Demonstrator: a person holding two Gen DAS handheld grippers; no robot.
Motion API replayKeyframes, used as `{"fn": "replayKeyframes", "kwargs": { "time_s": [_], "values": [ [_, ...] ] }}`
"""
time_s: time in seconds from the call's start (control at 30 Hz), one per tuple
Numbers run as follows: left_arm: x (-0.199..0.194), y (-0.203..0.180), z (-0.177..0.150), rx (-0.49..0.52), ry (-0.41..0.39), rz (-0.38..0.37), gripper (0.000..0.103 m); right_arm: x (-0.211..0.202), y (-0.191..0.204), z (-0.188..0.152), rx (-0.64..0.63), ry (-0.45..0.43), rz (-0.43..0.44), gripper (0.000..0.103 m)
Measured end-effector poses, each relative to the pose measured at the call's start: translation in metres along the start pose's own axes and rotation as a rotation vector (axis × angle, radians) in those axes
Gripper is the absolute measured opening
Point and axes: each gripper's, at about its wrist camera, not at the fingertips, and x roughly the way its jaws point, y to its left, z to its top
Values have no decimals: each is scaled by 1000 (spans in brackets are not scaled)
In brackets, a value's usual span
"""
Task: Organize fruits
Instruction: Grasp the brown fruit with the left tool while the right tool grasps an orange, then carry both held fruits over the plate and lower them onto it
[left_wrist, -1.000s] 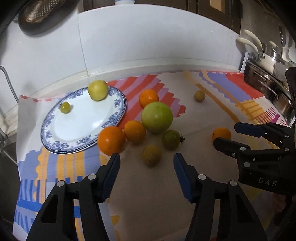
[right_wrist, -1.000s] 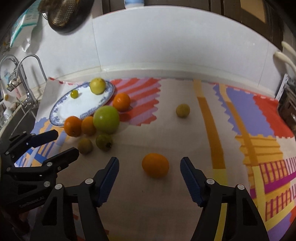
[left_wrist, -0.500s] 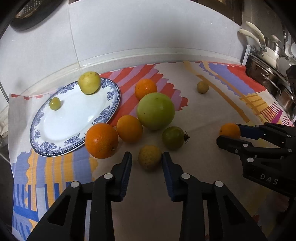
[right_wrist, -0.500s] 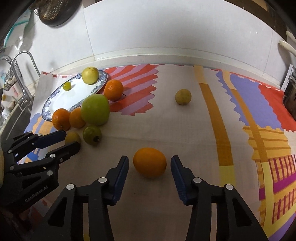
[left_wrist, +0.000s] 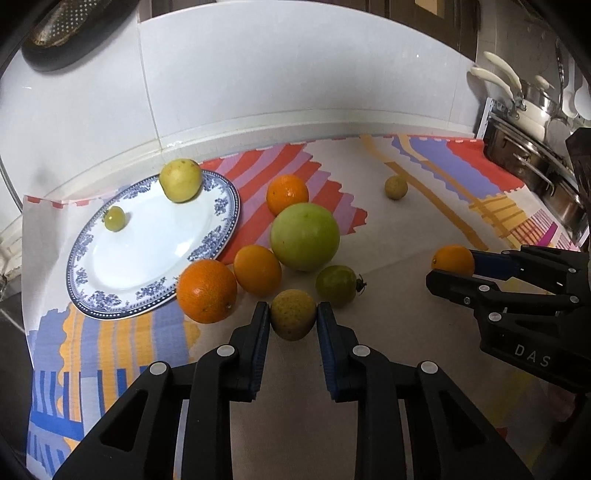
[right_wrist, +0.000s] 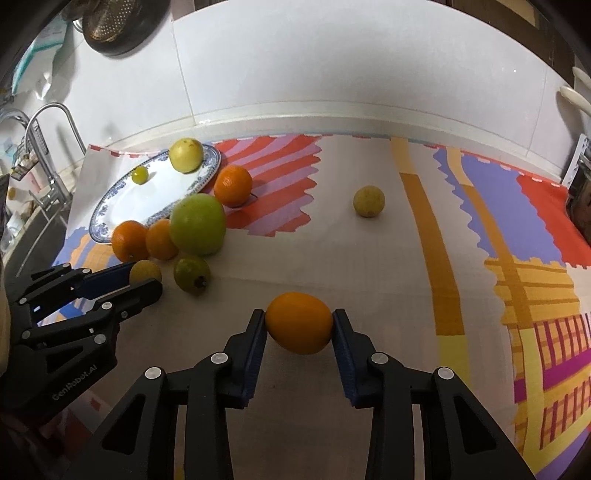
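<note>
Blue pads of both tools have closed in over the last second: the left gripper (left_wrist: 292, 320) is now clamping the speckled yellow fruit (left_wrist: 293, 314) directly between its fingers, and the right gripper (right_wrist: 299, 325) is squeezing the orange (right_wrist: 299, 322). Both fruits are ready for carrying to the plate (left_wrist: 110, 291), far ahead-left. Whether they are lifting off the mat (right_wrist: 369, 266) is hard to tell; their undersides are hidden.

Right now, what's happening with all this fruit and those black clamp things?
A person is sorting fruit on a patterned mat with two handheld grippers. The left gripper has closed on a small speckled yellow fruit; the right gripper has closed on an orange. Both fruits appear still down at the mat. The blue-rimmed plate holds only two yellowish fruits; the rest lie beside it.
</note>
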Motion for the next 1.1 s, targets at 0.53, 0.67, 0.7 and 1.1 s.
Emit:
{"fn": "replayKeyframes", "kwargs": {
  "time_s": [0.53, 0.67, 0.7, 1.1],
  "values": [
    [-62, 16, 11, -73, -116, 55, 26, -49, 34, 25, -87, -131, 55, 37],
    [-78, 25, 14, -92, -143, 92, 26, -60, 46, 36, -124, -175, 72, 37],
    [-82, 28, 15, -99, -154, 100, 27, -63, 50, 40, -131, -184, 85, 37],
    [-103, 67, 28, -165, -218, 197, 26, -66, 92, 85, -234, -254, 187, 37]
  ]
}}
